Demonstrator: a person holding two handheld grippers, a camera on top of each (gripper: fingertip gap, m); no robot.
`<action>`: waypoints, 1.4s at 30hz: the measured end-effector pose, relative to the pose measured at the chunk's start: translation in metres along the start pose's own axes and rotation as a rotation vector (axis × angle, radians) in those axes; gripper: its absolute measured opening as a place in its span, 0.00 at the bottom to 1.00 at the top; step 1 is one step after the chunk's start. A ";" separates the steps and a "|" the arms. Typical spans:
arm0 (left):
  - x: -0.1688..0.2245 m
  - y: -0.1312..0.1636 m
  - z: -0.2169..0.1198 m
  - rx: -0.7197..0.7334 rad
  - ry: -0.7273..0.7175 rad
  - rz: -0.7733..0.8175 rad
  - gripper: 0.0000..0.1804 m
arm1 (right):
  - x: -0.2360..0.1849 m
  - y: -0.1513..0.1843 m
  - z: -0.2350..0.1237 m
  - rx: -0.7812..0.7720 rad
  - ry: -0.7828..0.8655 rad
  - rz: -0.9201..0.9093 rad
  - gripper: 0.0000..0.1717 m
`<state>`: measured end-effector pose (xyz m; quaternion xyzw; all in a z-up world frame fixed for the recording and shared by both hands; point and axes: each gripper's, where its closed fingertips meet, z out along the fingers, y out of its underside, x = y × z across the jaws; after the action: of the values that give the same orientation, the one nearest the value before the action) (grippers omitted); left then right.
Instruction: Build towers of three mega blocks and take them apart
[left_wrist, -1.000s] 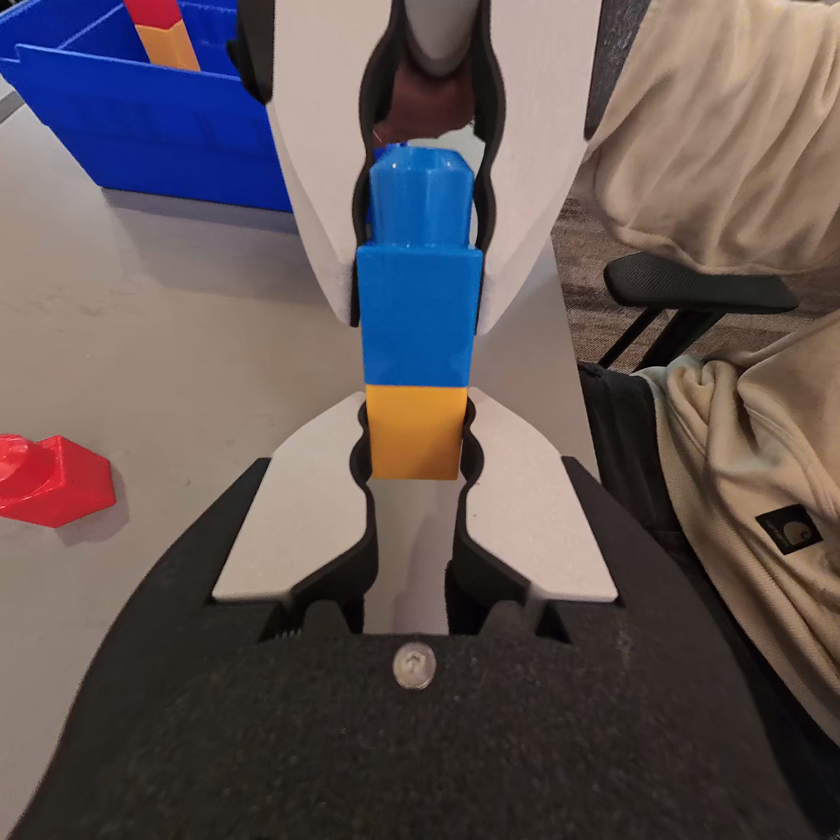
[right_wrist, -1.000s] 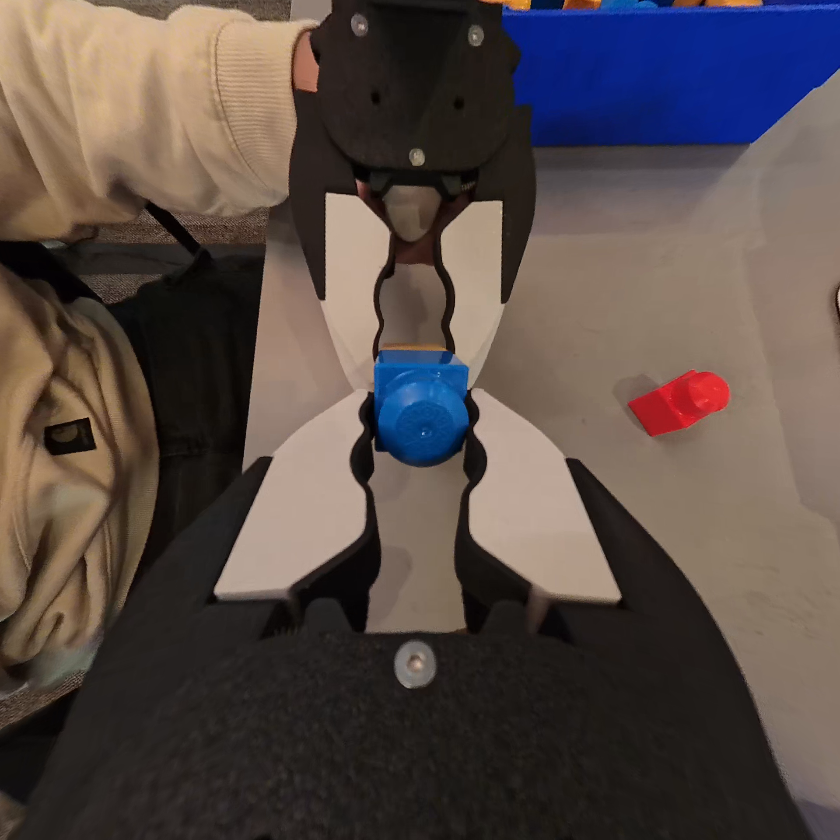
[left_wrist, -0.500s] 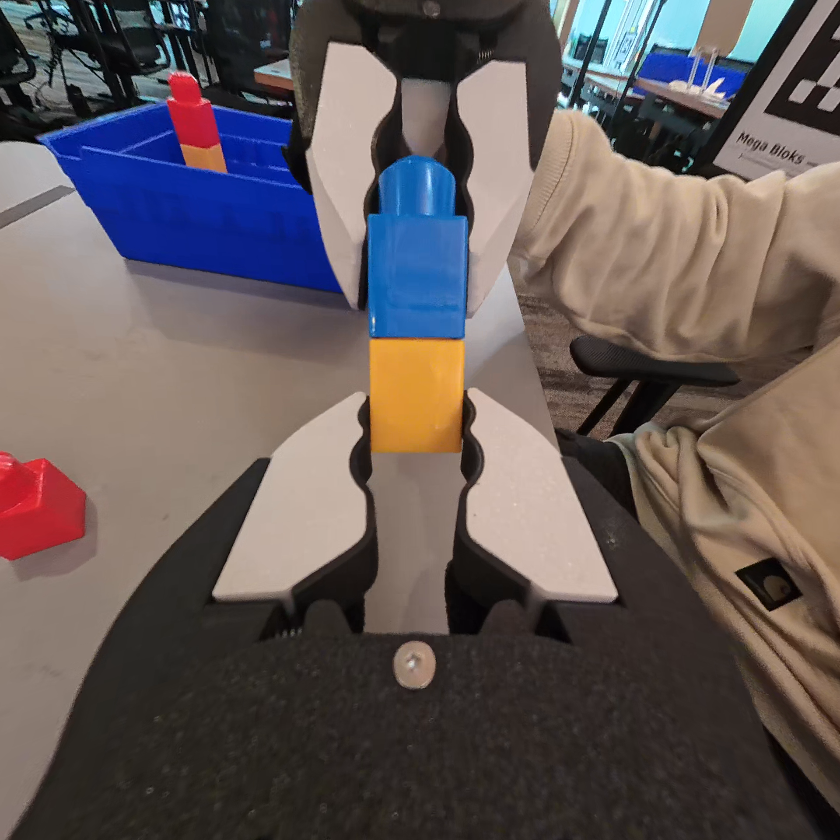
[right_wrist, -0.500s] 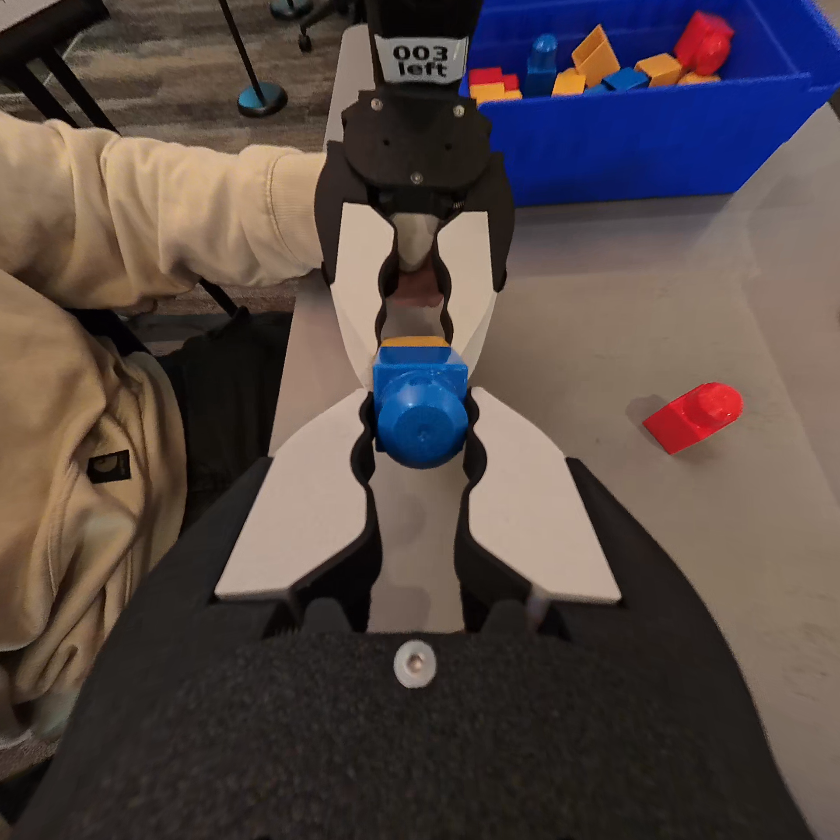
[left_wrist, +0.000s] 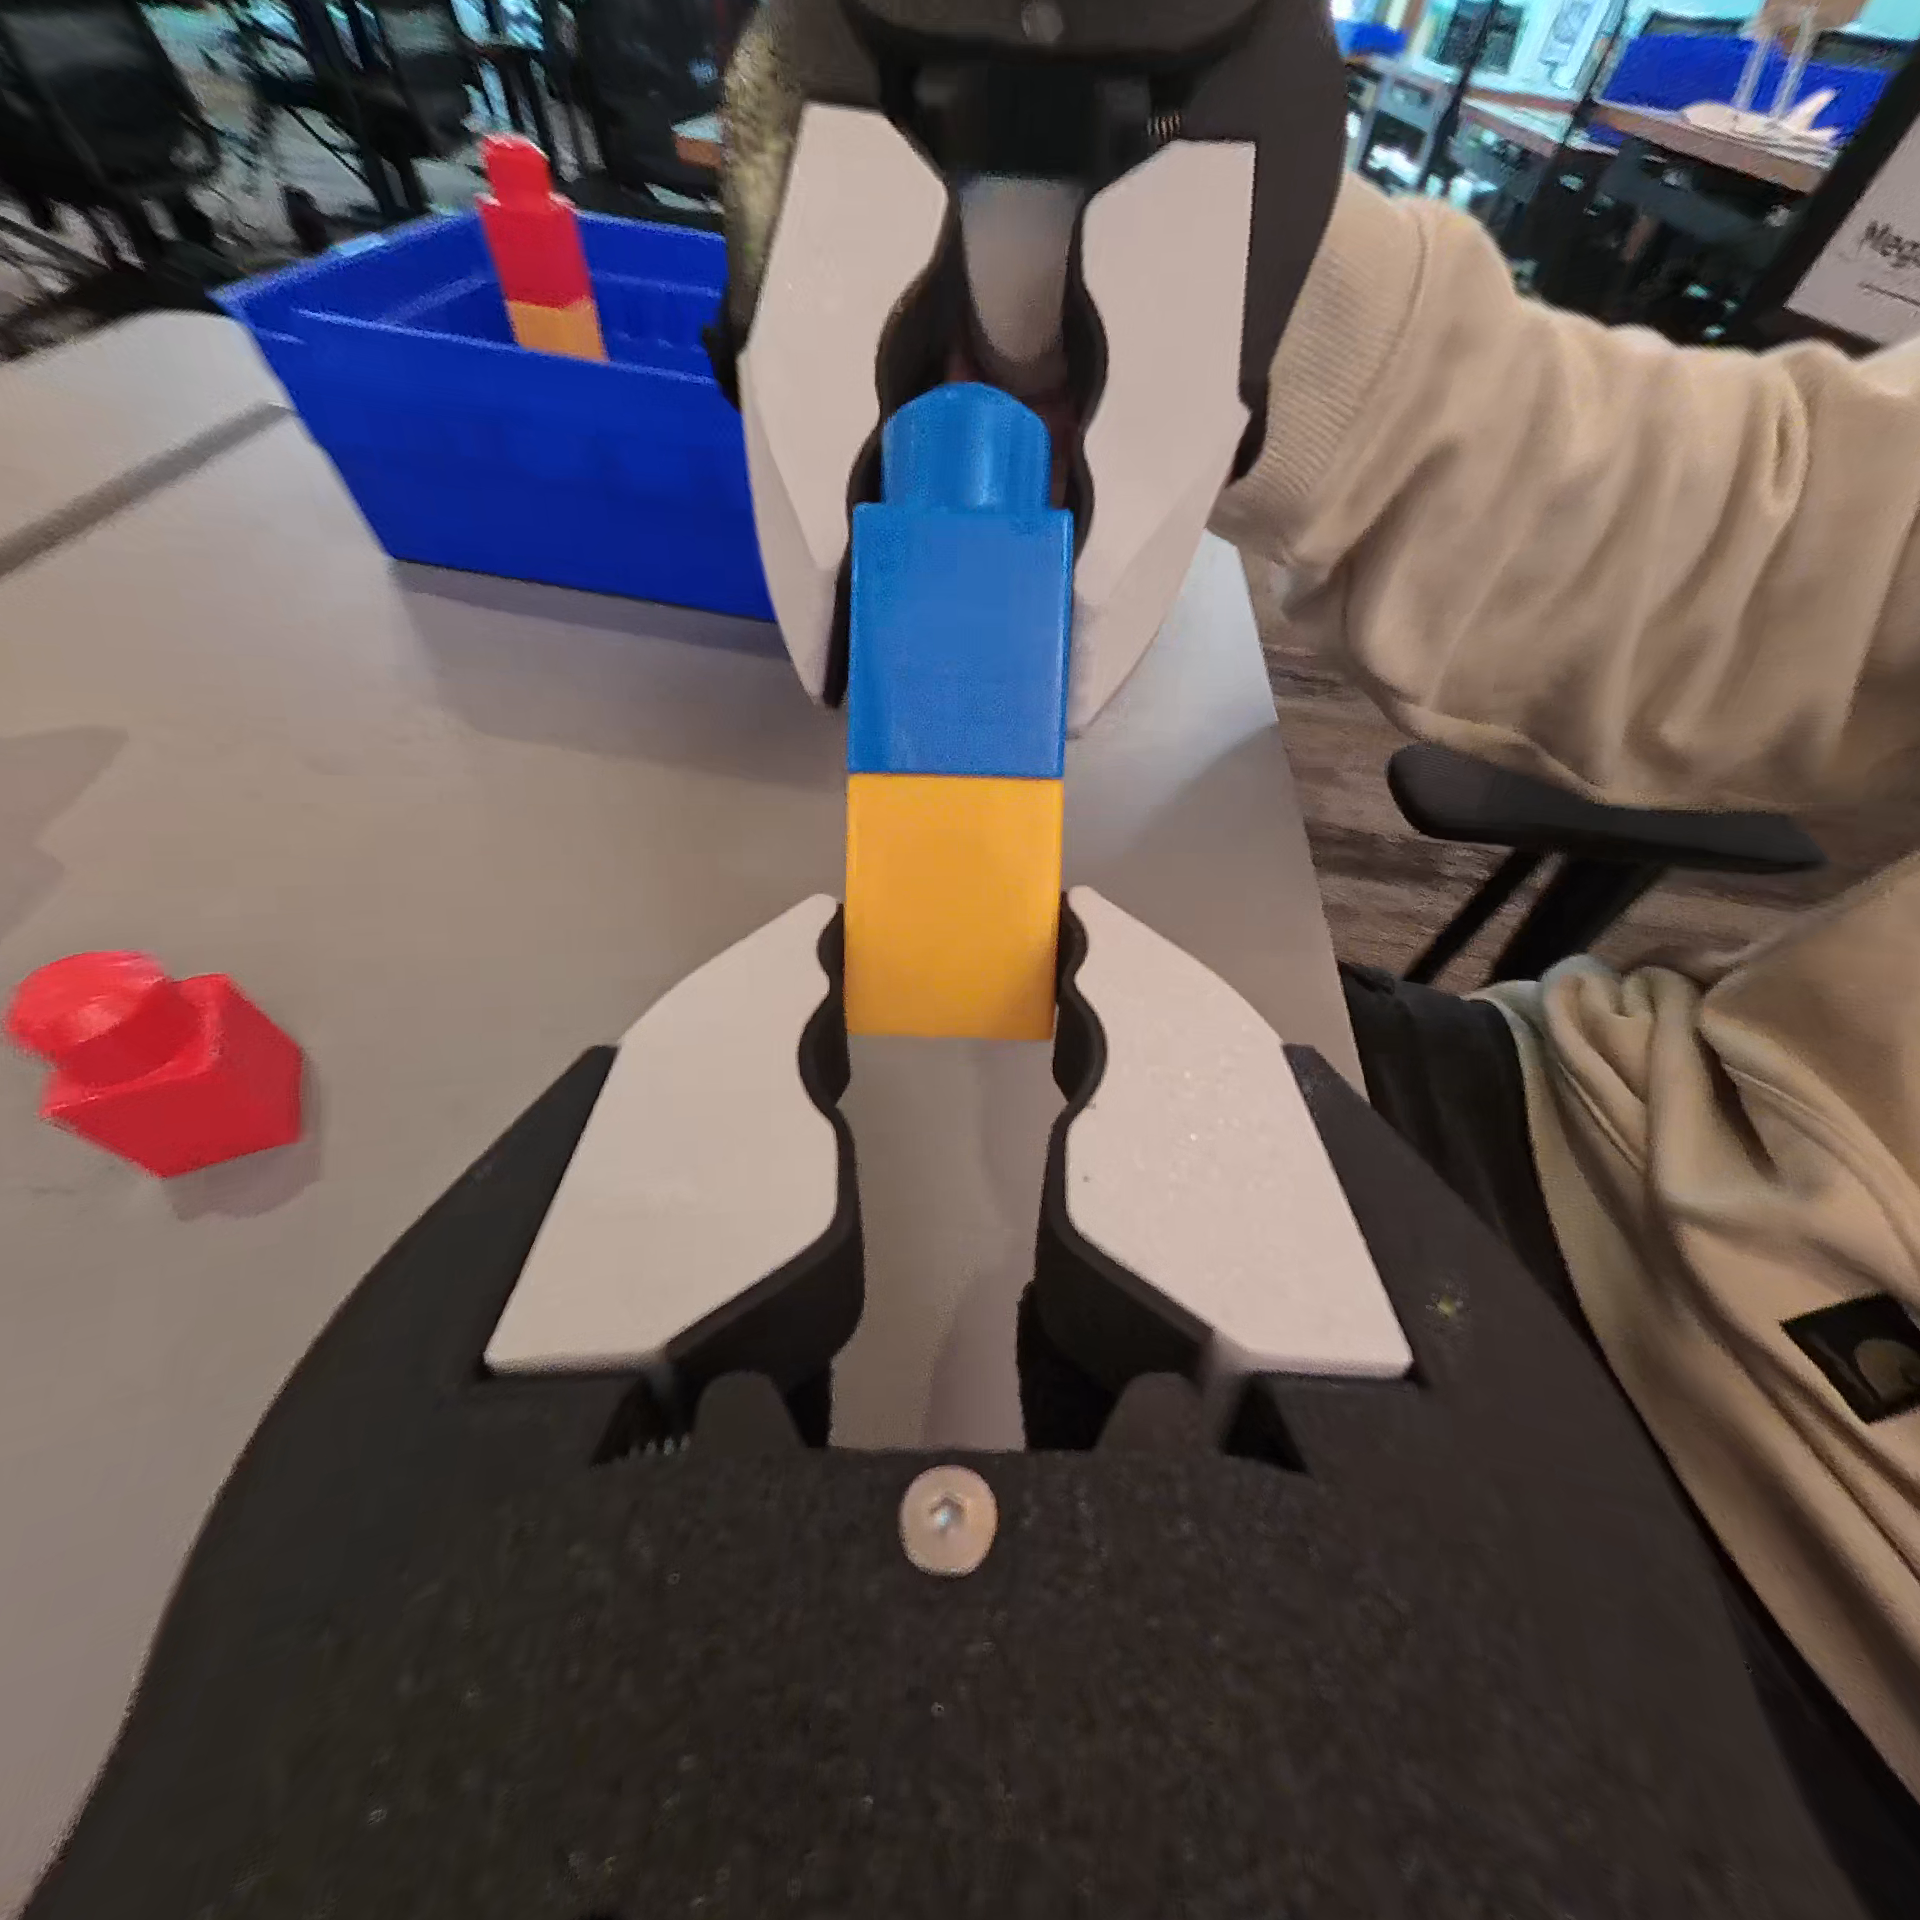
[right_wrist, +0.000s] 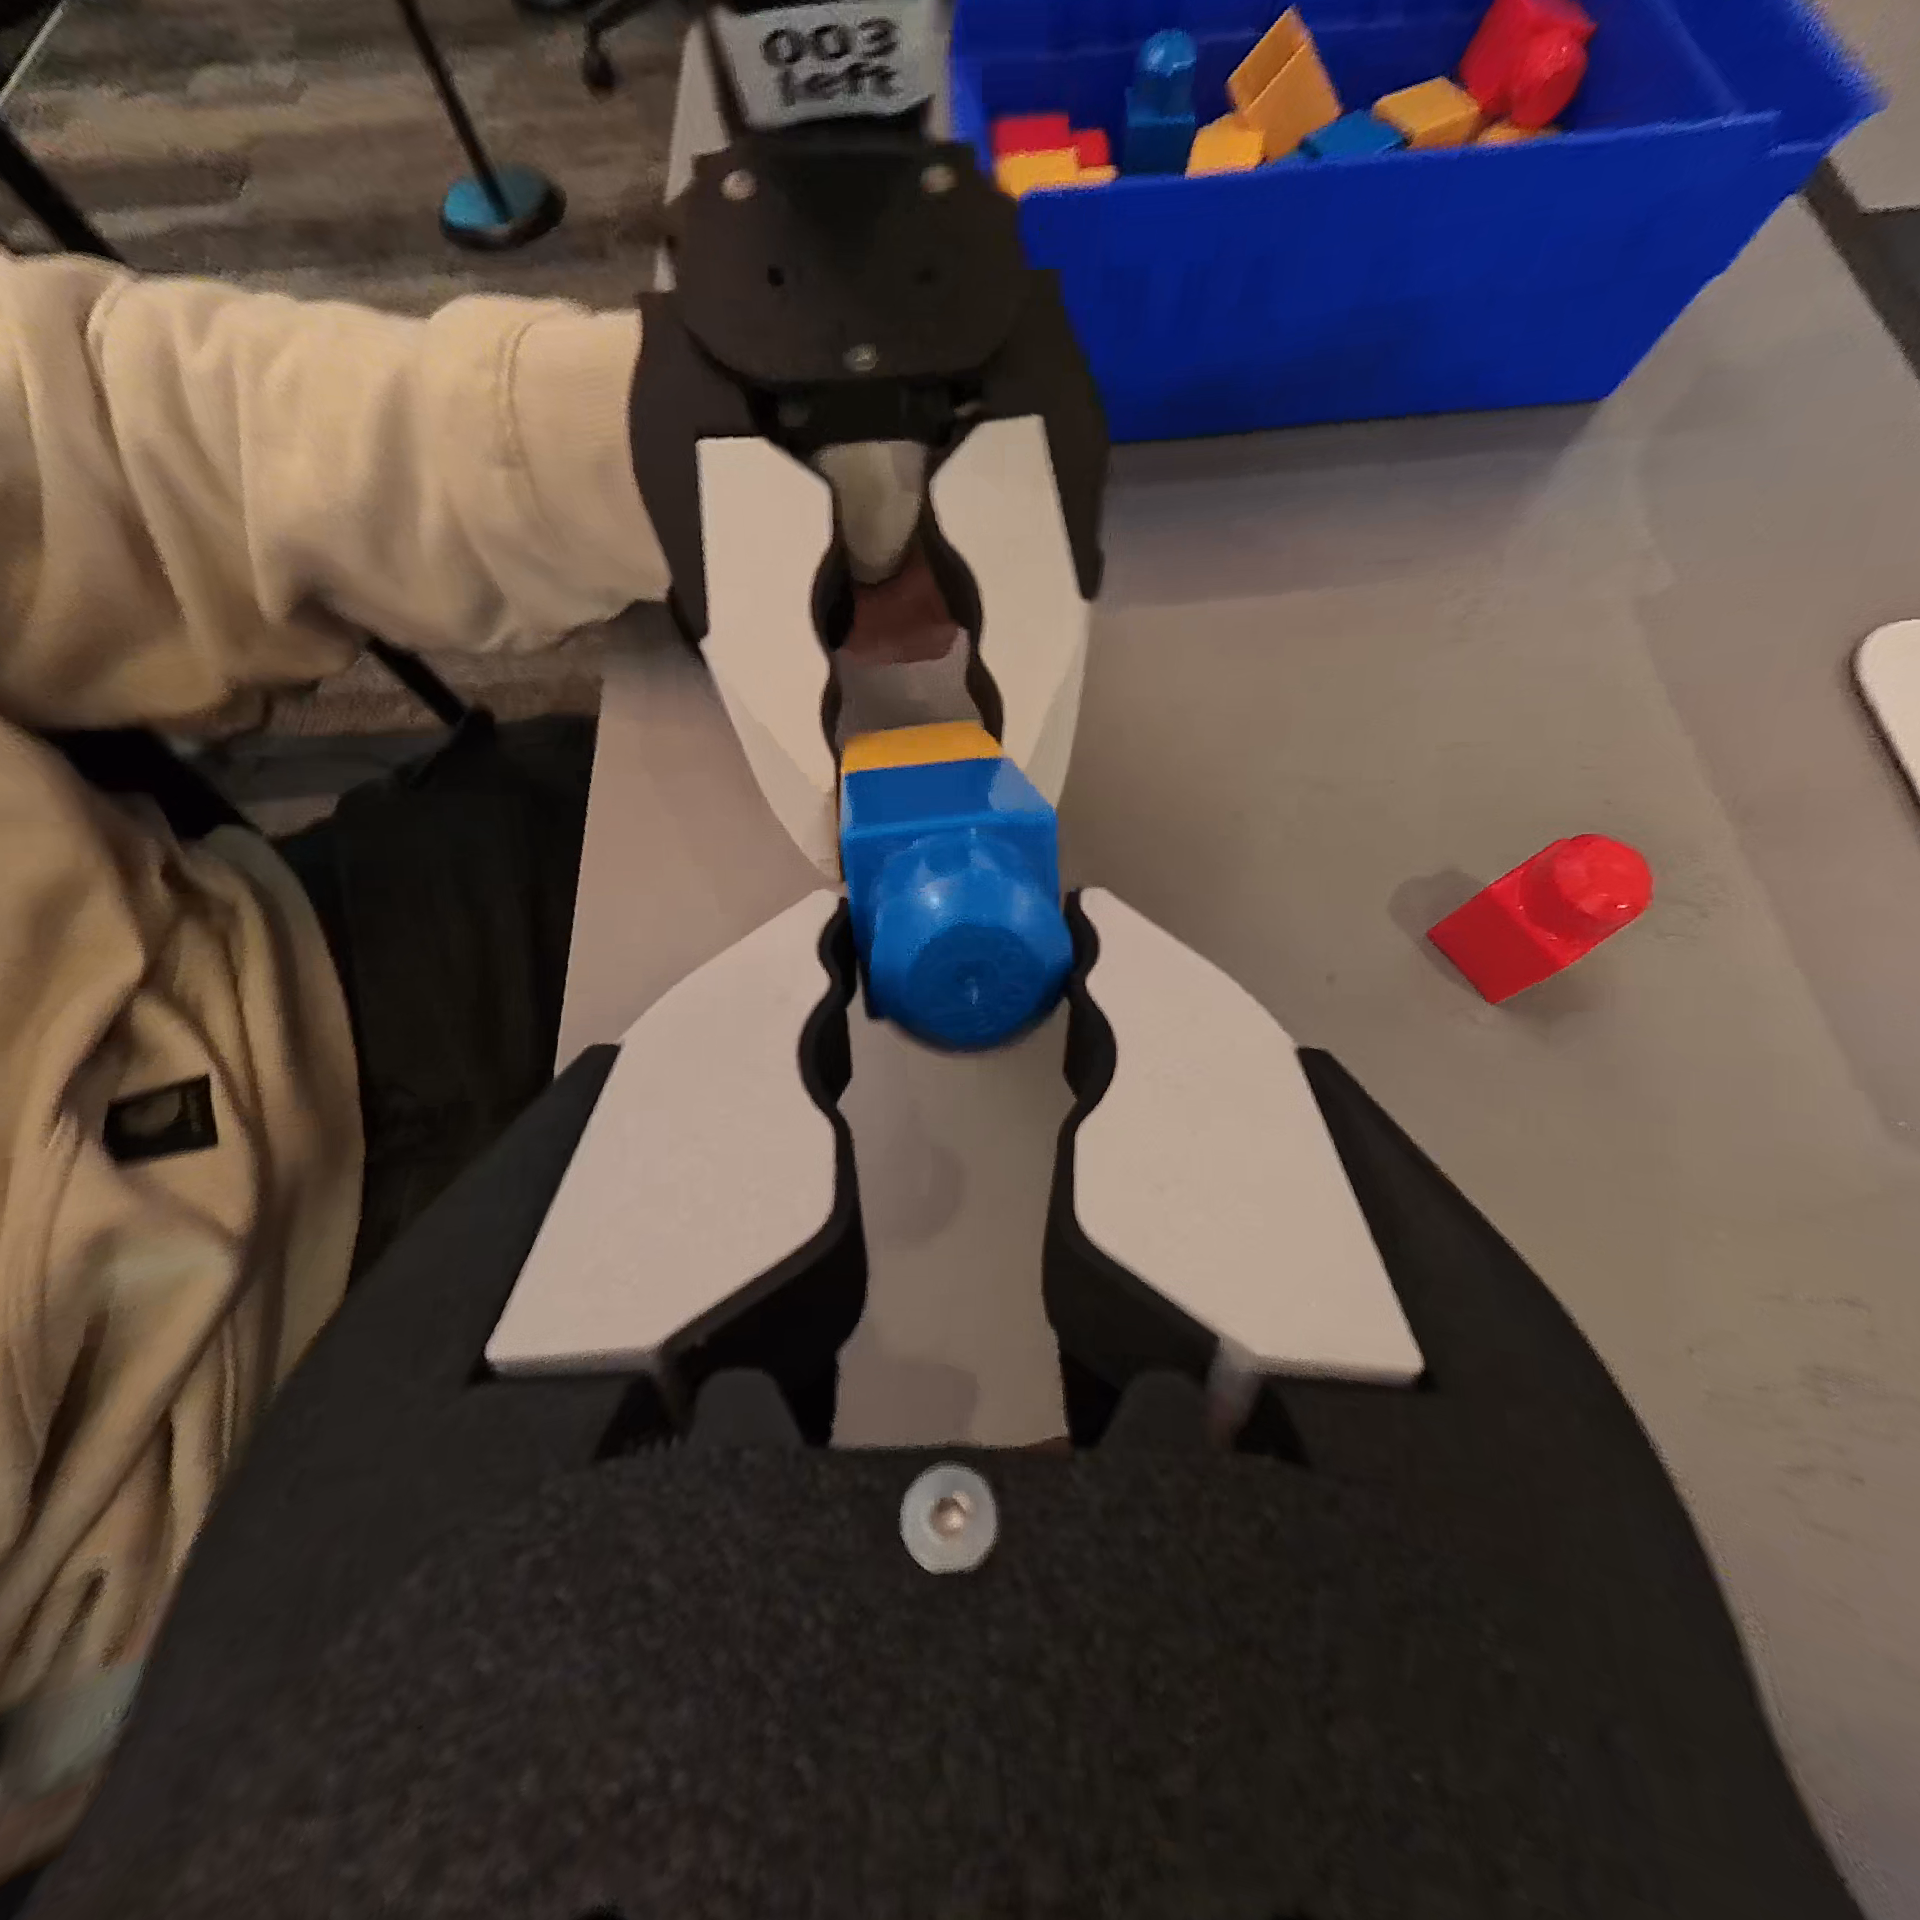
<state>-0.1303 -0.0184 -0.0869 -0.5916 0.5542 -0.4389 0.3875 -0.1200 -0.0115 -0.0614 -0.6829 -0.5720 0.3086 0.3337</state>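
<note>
A blue block (left_wrist: 956, 644) is joined to an orange block (left_wrist: 952, 904), making a short stack held in the air between my two grippers. My left gripper (left_wrist: 954, 920) is shut on the orange block, with both pads pressed on its sides. My right gripper (right_wrist: 961, 920) faces it from the other end and is shut on the blue block (right_wrist: 961, 914), with the block's stud pointing at its camera. The right gripper also shows in the left wrist view (left_wrist: 956, 686). A loose red block (left_wrist: 171, 1070) lies on the grey table (left_wrist: 468, 883); it also shows in the right wrist view (right_wrist: 1538, 920).
A blue bin (right_wrist: 1351, 270) at the back of the table holds several red, orange and blue blocks. A red-on-orange stack (left_wrist: 540, 260) stands in it. A person's cream sleeves (left_wrist: 1558, 520) and a black chair arm (left_wrist: 1600, 821) are beside the table edge.
Both grippers have tilted and moved together with the blue-orange stack, so more of the room and bin shows. The blocks stay joined and both grasps hold.
</note>
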 end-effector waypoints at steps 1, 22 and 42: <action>-0.004 0.000 -0.006 0.012 -0.051 0.012 0.20 | 0.003 -0.003 -0.001 0.026 0.036 0.007 0.27; -0.056 0.018 -0.096 0.359 -0.726 -0.121 0.20 | 0.189 0.059 0.092 -0.135 0.875 0.593 0.32; -0.049 0.022 -0.074 0.205 -0.733 0.018 0.20 | 0.052 -0.022 -0.052 0.522 0.278 0.554 0.21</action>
<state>-0.2072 0.0307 -0.0890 -0.6627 0.3371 -0.2482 0.6210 -0.0829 0.0374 -0.0153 -0.7386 -0.2184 0.4264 0.4743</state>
